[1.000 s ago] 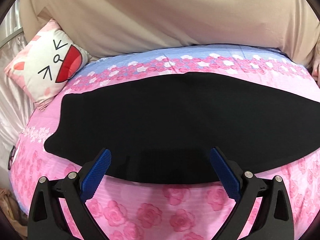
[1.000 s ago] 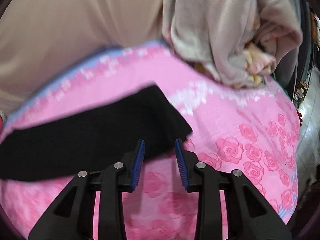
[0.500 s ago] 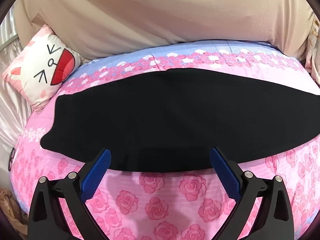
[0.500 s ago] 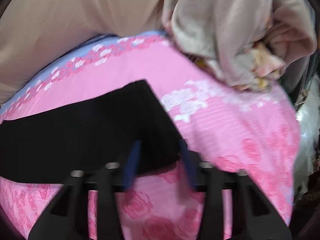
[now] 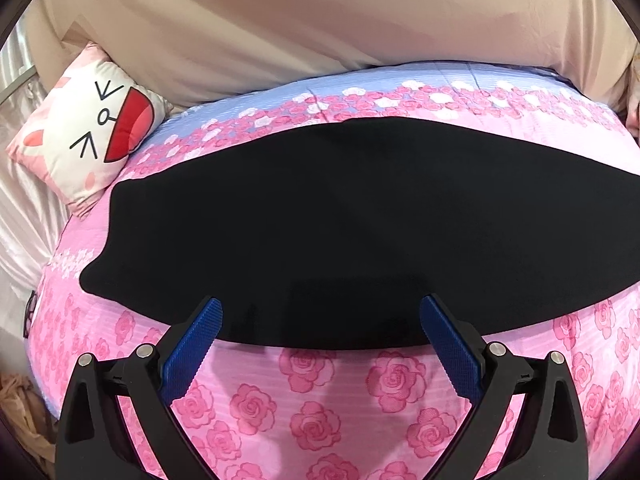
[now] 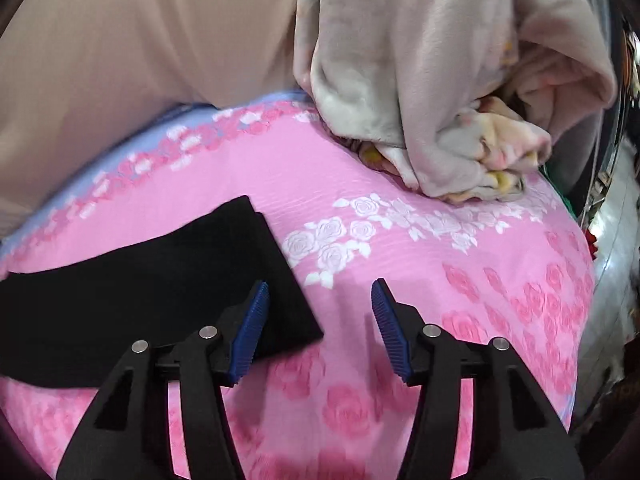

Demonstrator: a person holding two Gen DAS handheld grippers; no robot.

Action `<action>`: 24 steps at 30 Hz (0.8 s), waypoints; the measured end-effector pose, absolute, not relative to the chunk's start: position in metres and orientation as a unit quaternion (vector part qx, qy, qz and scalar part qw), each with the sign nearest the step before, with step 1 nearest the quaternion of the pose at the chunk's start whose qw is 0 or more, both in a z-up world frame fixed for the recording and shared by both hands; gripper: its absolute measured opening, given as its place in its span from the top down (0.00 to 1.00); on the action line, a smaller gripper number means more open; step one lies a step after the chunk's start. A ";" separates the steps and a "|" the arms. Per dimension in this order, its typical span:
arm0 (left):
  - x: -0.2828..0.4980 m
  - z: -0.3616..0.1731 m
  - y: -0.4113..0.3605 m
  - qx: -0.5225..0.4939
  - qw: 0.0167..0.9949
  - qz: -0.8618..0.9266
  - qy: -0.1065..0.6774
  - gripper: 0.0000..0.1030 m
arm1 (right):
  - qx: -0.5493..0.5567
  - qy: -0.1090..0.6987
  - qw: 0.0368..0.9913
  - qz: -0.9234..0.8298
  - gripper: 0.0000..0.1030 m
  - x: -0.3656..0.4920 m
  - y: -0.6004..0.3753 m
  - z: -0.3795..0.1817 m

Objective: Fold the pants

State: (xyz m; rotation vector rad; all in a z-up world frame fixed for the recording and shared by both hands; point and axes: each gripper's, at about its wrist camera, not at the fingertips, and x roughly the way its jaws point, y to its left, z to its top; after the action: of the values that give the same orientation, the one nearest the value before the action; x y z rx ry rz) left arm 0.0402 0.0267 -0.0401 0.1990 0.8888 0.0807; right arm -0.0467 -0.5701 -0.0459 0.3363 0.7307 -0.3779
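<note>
Pink rose bedsheet [image 5: 320, 412] under me, black pants [image 5: 340, 232] flat across it. My left gripper [image 5: 320, 320] hangs wide and empty at their near edge. My right gripper [image 6: 320, 300] has just been opening, pads clear of the leg end.

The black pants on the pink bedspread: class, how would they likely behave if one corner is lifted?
The black pants lie flat against the bedspread, so probably floppy: a lifted corner would likely drape and sag. The thin edge suggests they are light, and pushed, they would likely bunch.

Bed [image 5: 320, 400] (rose sheet) bears pants [image 5: 340, 232].
</note>
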 end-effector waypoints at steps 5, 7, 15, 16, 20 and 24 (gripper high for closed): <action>0.044 -0.043 0.016 0.084 0.898 0.024 0.432 0.05 | 0.220 0.319 0.905 -0.176 0.45 -0.087 -0.545 -0.039; 0.043 -0.045 0.014 0.079 0.898 0.016 0.433 0.05 | 0.208 0.312 0.911 -0.172 0.43 -0.095 -0.519 -0.034; 0.041 -0.046 0.067 0.046 0.900 0.060 0.429 0.05 | 0.199 0.314 0.916 -0.148 0.24 -0.089 -0.457 -0.033; 0.043 -0.047 0.078 0.043 0.899 0.072 0.429 0.05 | 0.206 0.315 0.914 -0.153 0.24 -0.088 -0.458 -0.035; 0.050 -0.054 0.124 0.032 0.890 0.121 0.438 0.05 | 0.251 0.325 0.898 -0.159 0.24 -0.079 -0.470 -0.043; 0.048 -0.051 0.151 0.004 0.891 0.128 0.436 0.05 | 0.257 0.343 0.883 -0.191 0.24 -0.070 -0.485 -0.050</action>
State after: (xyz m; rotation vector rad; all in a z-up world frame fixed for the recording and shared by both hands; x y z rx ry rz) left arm 0.0483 0.1506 -0.0509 0.0081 0.9056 0.2653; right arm -0.0703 -0.4847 -0.0505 0.5359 0.7145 -0.3983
